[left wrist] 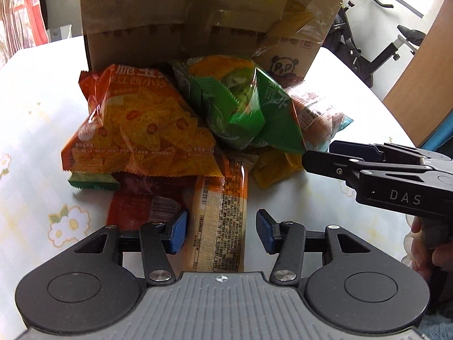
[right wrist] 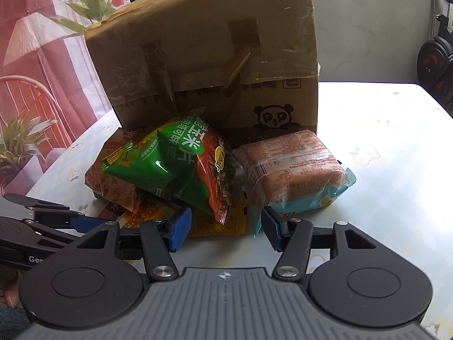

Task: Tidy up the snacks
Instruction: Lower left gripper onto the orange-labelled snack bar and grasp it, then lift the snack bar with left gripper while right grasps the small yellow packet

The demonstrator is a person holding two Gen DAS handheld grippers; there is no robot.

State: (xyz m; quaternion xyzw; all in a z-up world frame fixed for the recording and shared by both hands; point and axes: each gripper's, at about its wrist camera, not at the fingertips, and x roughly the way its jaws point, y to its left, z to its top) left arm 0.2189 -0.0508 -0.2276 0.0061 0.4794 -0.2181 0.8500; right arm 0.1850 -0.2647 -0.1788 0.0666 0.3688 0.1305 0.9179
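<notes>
A heap of snack packets lies on the table in front of a cardboard box [left wrist: 198, 19]. An orange chip bag [left wrist: 141, 124] sits at the left and a green chip bag [left wrist: 243, 104] on top. My left gripper [left wrist: 222, 233] is open, its blue pads on either side of a long orange-and-clear packet [left wrist: 220, 221]. My right gripper [right wrist: 226, 231] is open, just short of a yellow packet [right wrist: 215, 222] under the green bag [right wrist: 170, 161]. A pink-and-teal wrapped packet [right wrist: 291, 170] lies at the right. The right gripper also shows in the left wrist view [left wrist: 322, 155].
The box [right wrist: 215, 56] stands upright behind the heap, bearing a panda print. The table [right wrist: 382, 198] has a pale flowered cloth. A red packet [left wrist: 136, 201] and a small green packet [left wrist: 93, 182] lie under the orange bag. An exercise bike [left wrist: 376, 42] stands beyond the table.
</notes>
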